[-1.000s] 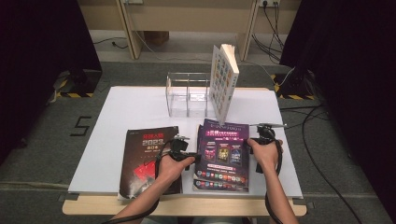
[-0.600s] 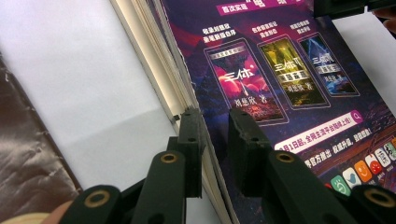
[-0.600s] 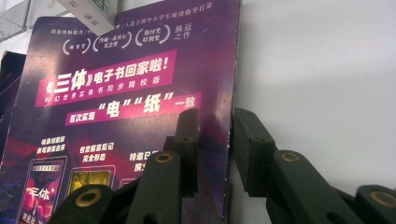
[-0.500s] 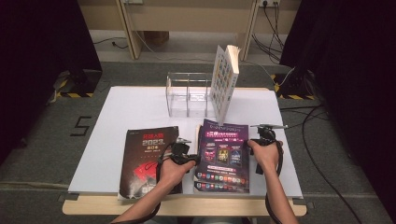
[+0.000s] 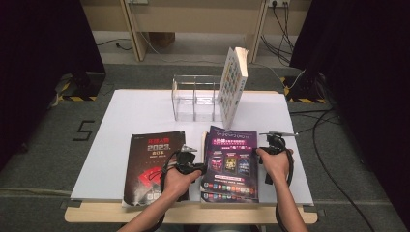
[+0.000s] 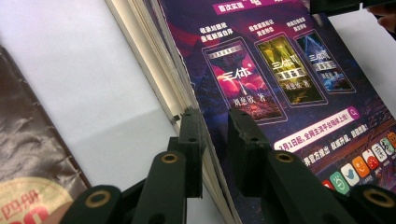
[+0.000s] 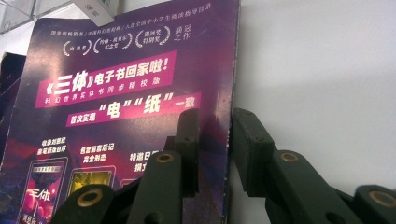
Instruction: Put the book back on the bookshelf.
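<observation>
High view: purple book [image 5: 230, 163] lies flat on white worktop [image 5: 140, 111], near front edge, right of centre. Dark book w/ red cover art [image 5: 152, 164] lies just beside it on the left, narrow strip of worktop between them. Clear acrylic organiser [image 5: 193, 99] stands at the back, and a white book w/ grid cover [image 5: 231, 86] leans upright at its right end.

Left gripper [image 5: 197, 153] sits at the purple book's left edge, hand [image 5: 176, 181] behind it. Left gripper view: jaws straddle that edge [image 6: 205, 154], one jaw on the page-block side, other over the cover; gap narrow, clamped on the purple book. Jaws have just been closing, book between them.

Right gripper [image 5: 270, 145] sits at the book's right edge, hand [image 5: 274, 164] on it. Right gripper view: one jaw lies over the cover, other on bare worktop, cover edge [image 7: 229, 140] between them. Gap moderate; can't tell if pads actually press on the edge. Cover corner at that side looks a bit curled up. Book otherwise flat on worktop.
</observation>
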Available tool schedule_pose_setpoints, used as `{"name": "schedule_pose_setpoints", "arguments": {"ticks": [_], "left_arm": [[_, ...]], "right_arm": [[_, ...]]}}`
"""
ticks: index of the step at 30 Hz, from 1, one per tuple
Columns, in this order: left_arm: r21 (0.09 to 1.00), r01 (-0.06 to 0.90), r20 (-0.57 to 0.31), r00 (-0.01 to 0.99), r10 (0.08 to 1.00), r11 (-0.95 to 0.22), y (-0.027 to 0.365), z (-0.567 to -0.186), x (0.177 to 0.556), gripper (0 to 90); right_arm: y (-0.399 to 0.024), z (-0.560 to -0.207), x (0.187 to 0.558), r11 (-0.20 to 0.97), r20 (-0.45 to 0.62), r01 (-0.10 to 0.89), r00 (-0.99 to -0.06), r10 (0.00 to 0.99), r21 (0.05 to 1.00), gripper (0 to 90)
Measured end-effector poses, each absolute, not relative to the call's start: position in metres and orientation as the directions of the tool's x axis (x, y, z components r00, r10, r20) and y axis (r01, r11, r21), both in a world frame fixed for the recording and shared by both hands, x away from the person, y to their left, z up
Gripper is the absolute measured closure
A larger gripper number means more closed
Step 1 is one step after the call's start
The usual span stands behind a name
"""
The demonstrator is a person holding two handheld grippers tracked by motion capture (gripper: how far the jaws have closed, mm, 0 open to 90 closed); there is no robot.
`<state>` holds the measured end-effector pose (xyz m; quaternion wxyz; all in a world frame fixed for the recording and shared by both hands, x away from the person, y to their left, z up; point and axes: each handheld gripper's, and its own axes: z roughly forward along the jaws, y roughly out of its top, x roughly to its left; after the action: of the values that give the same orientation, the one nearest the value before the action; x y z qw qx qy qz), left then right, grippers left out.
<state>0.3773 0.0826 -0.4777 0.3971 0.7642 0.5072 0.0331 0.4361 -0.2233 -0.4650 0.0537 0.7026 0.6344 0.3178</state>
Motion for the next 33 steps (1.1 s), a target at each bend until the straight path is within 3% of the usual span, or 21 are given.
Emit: {"name": "schedule_pose_setpoints", "arguments": {"ticks": [13,17,33], "left_arm": [[0.647,0.734,-0.321,0.508,0.800,-0.206,0.083,-0.476,0.363,76.5],[0.646,0.734,-0.316,0.508,0.801,-0.211,0.084,-0.476,0.358,81.4],[0.649,0.722,-0.305,0.534,0.789,-0.238,0.085,-0.477,0.343,80.9]], "right_arm": [[-0.223,-0.466,0.421,-0.184,0.384,0.859,-0.016,0.923,0.477,73.1],[-0.223,-0.467,0.414,-0.187,0.395,0.856,-0.021,0.919,0.481,73.2],[-0.218,-0.465,0.402,-0.144,0.354,0.858,-0.046,0.934,0.492,73.0]]}}
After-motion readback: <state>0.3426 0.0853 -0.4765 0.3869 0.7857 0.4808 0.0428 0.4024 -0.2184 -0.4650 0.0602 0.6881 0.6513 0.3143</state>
